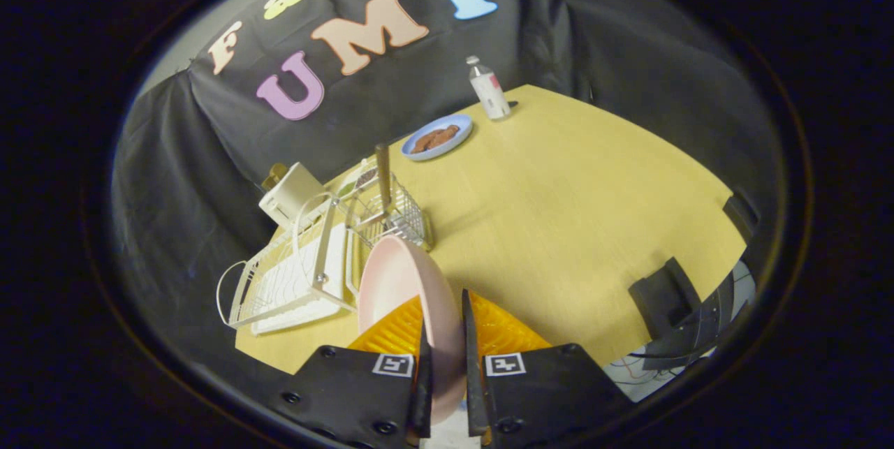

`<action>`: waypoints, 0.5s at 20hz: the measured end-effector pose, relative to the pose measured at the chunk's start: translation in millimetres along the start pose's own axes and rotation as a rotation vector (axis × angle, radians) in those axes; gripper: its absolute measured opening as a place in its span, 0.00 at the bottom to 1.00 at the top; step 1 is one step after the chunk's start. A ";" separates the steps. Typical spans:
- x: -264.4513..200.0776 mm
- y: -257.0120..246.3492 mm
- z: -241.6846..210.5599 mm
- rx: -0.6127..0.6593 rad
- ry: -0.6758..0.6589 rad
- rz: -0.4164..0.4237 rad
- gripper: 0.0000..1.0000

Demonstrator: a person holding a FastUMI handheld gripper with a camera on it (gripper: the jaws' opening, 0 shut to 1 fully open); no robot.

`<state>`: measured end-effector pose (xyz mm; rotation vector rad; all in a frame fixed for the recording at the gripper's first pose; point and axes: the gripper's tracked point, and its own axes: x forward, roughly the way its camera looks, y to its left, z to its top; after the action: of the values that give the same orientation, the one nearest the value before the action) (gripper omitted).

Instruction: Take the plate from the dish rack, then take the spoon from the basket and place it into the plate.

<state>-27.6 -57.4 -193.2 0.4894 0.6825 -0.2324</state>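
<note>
A pale pink plate [405, 288] stands on edge between my fingers, and my gripper [444, 358] is shut on its rim. The plate hangs above the wooden table [559, 211], lifted away from the white wire dish rack [293, 274] that lies just beyond and to the left of the fingers. At the rack's far end sits a wire basket [394, 215] with a wooden-handled spoon [383, 173] standing upright in it.
A blue plate [438, 136] with brown food and a small bottle [489, 88] stand at the table's far side. A white boxy appliance [290, 190] sits behind the rack. A black bracket [663, 295] clamps the table edge on the right.
</note>
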 end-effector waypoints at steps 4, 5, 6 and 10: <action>16.6 -21.0 -11.5 0.067 0.016 0.025 0.23; 21.5 -24.2 -13.3 0.087 0.018 0.034 0.23; 26.6 -25.4 -16.0 0.100 0.018 0.040 0.23; 40.9 -24.3 -20.0 0.082 0.016 0.055 0.23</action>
<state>-16.4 -70.3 -241.9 0.5881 0.6763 -0.2056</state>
